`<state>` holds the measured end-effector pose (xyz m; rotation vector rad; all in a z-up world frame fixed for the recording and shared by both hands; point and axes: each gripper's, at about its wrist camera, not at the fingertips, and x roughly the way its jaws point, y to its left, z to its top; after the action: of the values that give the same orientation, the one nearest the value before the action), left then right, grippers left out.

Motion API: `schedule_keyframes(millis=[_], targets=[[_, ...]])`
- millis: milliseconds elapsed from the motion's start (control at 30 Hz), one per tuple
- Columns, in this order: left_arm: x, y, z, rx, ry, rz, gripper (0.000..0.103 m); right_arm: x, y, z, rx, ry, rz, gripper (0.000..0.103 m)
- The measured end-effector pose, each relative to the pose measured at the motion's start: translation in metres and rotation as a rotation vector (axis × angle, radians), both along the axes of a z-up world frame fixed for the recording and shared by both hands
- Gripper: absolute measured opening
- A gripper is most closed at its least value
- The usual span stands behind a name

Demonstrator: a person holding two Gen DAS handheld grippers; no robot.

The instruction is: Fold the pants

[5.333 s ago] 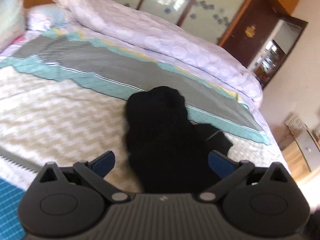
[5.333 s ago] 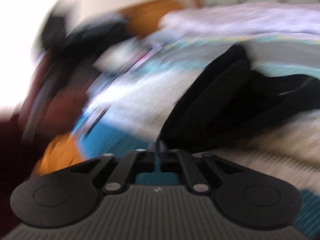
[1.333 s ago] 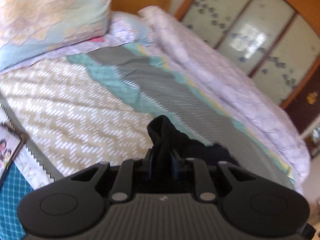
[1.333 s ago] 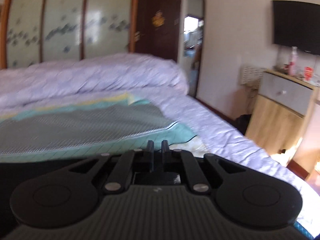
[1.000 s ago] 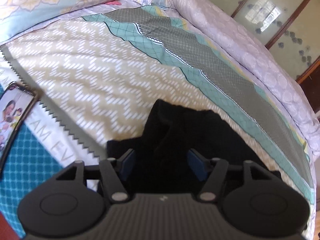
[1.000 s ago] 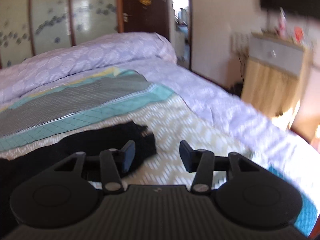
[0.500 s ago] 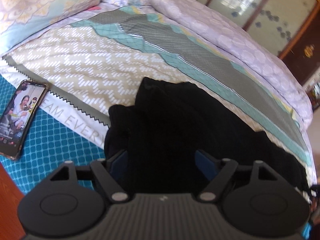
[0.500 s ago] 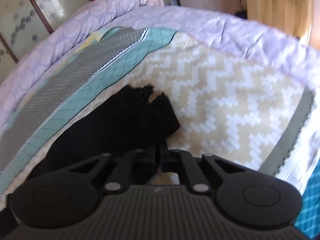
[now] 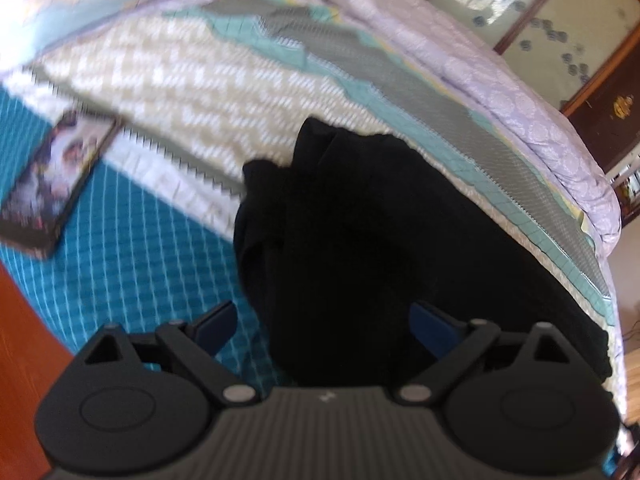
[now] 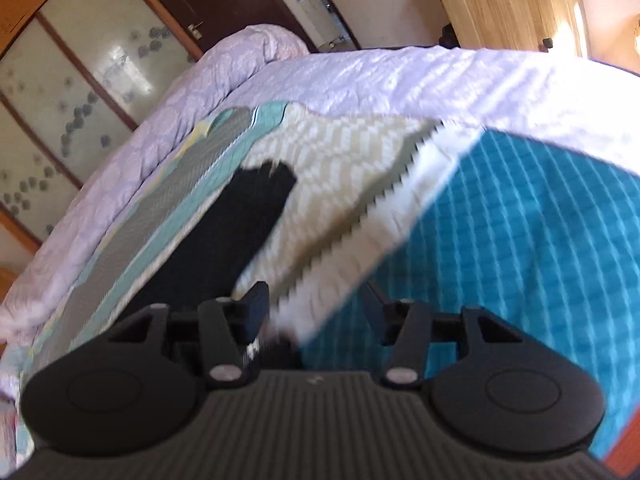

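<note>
A phone (image 9: 52, 184) with a lit screen lies on the bed's teal checked cover (image 9: 132, 248). A lilac quilt (image 9: 480, 80) runs along the far side, before glazed wardrobe doors (image 9: 560, 12). A wooden cabinet (image 10: 508, 4) stands beyond.

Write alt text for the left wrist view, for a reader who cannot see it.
Black pants lie bunched on a patterned bedspread, directly ahead of the left tongs, whose jaws are opening and do not press the cloth. A phone lies on the bedspread's teal part at the left; a lilac duvet runs along the far side.
</note>
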<state>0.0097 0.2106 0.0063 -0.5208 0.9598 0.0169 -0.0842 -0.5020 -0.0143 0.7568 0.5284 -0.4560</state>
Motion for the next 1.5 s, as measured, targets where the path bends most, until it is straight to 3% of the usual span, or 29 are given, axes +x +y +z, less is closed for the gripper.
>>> schedule_keyframes(millis=[67, 167, 267, 367, 400, 433, 467, 500, 567, 700, 833, 900, 933, 1000, 1033, 1067, 1167, 1300, 1500], targets=[[0.0, 0.001, -0.004, -0.017, 0.015, 0.001, 0.096, -0.003, 0.017, 0.006, -0.024, 0.003, 0.028, 0.055], [-0.006, 0.002, 0.0, -0.021, -0.002, 0.004, 0.096, 0.016, 0.039, 0.02, 0.02, -0.002, 0.078, 0.055], [-0.016, 0.006, 0.003, -0.028, -0.026, 0.013, 0.096, 0.057, 0.065, 0.028, 0.004, 0.085, 0.113, 0.056], [-0.024, 0.013, 0.001, -0.043, -0.015, 0.039, 0.096, 0.099, 0.083, 0.021, -0.052, 0.208, 0.066, 0.061], [-0.027, 0.016, -0.001, -0.045, -0.007, 0.047, 0.096, 0.112, 0.085, 0.014, -0.044, 0.235, 0.064, 0.058], [-0.03, 0.019, -0.001, -0.049, -0.002, 0.052, 0.096, 0.119, 0.086, 0.009, -0.04, 0.254, 0.056, 0.048], [-0.033, 0.021, -0.001, -0.052, -0.001, 0.054, 0.096, 0.122, 0.085, 0.008, -0.053, 0.258, 0.042, 0.01], [-0.036, 0.024, 0.0, -0.054, -0.005, 0.057, 0.096, 0.122, 0.081, 0.011, -0.016, 0.24, 0.054, 0.008], [-0.04, 0.028, 0.001, -0.05, -0.014, 0.058, 0.096, 0.1, 0.067, 0.033, 0.084, 0.09, 0.04, 0.008], [-0.037, 0.03, -0.001, -0.055, -0.003, 0.062, 0.096, 0.021, 0.039, 0.096, 0.135, -0.231, 0.027, 0.008], [-0.027, 0.02, -0.009, -0.084, 0.008, 0.04, 0.096, -0.057, 0.008, 0.108, 0.111, -0.383, -0.043, 0.008], [-0.022, 0.013, -0.013, -0.102, 0.009, 0.028, 0.096, -0.086, -0.006, 0.084, 0.133, -0.387, -0.091, 0.013], [-0.02, 0.01, -0.015, -0.109, 0.01, 0.02, 0.096, -0.097, -0.012, 0.066, 0.155, -0.346, -0.139, 0.016], [-0.015, 0.006, -0.018, -0.117, 0.013, 0.01, 0.096, -0.112, -0.02, 0.026, 0.157, -0.147, -0.28, 0.038], [-0.013, 0.004, -0.02, -0.12, 0.018, 0.007, 0.096, -0.12, -0.022, 0.009, 0.156, -0.046, -0.357, 0.041], [-0.011, 0.004, -0.021, -0.124, 0.024, 0.007, 0.096, -0.13, -0.023, -0.006, 0.186, -0.01, -0.404, 0.041], [-0.008, 0.008, -0.025, -0.144, 0.034, 0.018, 0.096, -0.162, -0.016, -0.025, 0.302, -0.145, -0.484, 0.042], [-0.001, 0.016, -0.031, -0.178, 0.04, 0.049, 0.099, -0.163, -0.007, -0.017, 0.256, -0.142, -0.481, 0.042], [0.019, 0.024, -0.041, -0.275, 0.039, 0.077, 0.099, -0.135, 0.026, -0.002, 0.255, -0.164, -0.294, 0.043]])
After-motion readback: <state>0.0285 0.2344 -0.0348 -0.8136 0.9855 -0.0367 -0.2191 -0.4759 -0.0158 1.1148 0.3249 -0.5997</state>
